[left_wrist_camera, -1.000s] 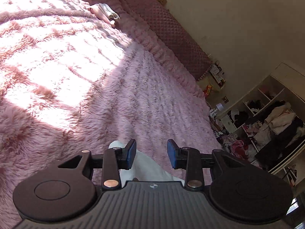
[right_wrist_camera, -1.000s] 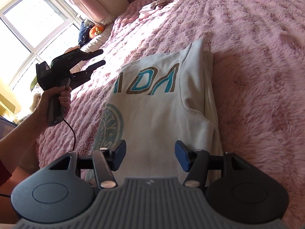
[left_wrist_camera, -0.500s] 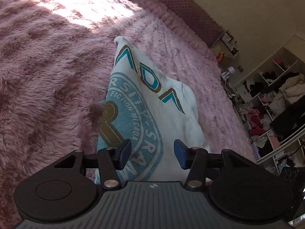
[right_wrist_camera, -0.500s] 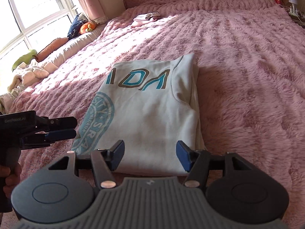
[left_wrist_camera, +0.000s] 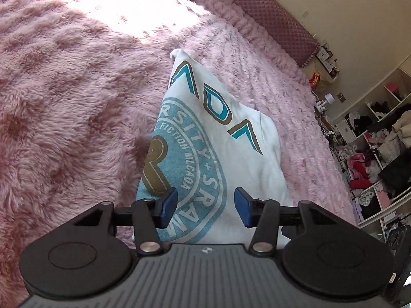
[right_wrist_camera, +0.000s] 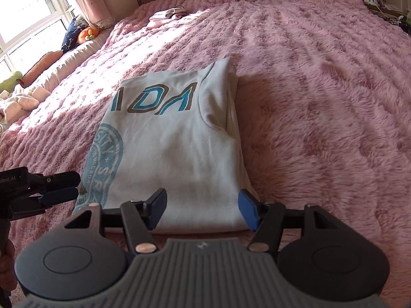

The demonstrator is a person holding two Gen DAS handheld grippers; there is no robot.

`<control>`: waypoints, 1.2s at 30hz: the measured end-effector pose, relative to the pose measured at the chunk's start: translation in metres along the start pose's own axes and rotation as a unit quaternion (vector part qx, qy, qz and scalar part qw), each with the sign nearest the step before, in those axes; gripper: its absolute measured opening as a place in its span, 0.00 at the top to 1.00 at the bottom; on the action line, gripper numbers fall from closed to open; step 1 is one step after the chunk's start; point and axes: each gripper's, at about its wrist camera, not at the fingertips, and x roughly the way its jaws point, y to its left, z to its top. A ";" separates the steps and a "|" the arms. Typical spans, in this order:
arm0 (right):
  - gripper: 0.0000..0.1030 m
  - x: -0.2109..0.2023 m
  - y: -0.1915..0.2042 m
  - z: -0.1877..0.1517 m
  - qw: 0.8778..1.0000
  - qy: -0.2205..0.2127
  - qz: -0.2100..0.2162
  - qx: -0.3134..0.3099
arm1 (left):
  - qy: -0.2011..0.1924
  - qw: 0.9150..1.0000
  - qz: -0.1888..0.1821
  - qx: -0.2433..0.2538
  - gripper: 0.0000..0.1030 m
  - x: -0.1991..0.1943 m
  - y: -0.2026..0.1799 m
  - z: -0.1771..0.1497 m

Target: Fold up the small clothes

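Note:
A white shirt with teal and brown lettering and a round teal crest lies folded lengthwise on the pink fluffy bed cover. My right gripper hovers over its near hem, jaws opening, nothing pressed between the blue pads. My left gripper hangs above the near left part of the shirt, over the crest print; its jaws are opening too and hold nothing. In the right wrist view the left gripper shows from the side at the shirt's near left corner.
A small folded pink and white garment lies far up the bed near the quilted headboard. Stuffed toys and cushions line the window side. Open shelves full of clothes stand beyond the bed's right side.
The left gripper swung from the open bed in to the shirt's near left corner and opened wider. The right gripper's view tilted to face up the bed and its jaws widened a little.

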 end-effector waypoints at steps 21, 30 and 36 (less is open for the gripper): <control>0.21 -0.090 0.094 0.013 0.985 -0.051 -0.153 -0.068 | -0.006 0.979 0.173 0.107 0.16 -0.064 -0.090 -0.012; 0.21 -0.093 0.098 0.007 0.984 -0.041 -0.160 -0.070 | -0.001 0.973 0.197 0.121 0.16 -0.067 -0.094 -0.015; 0.21 -0.092 0.099 0.004 0.984 -0.032 -0.159 -0.070 | 0.007 0.971 0.201 0.128 0.16 -0.064 -0.097 -0.017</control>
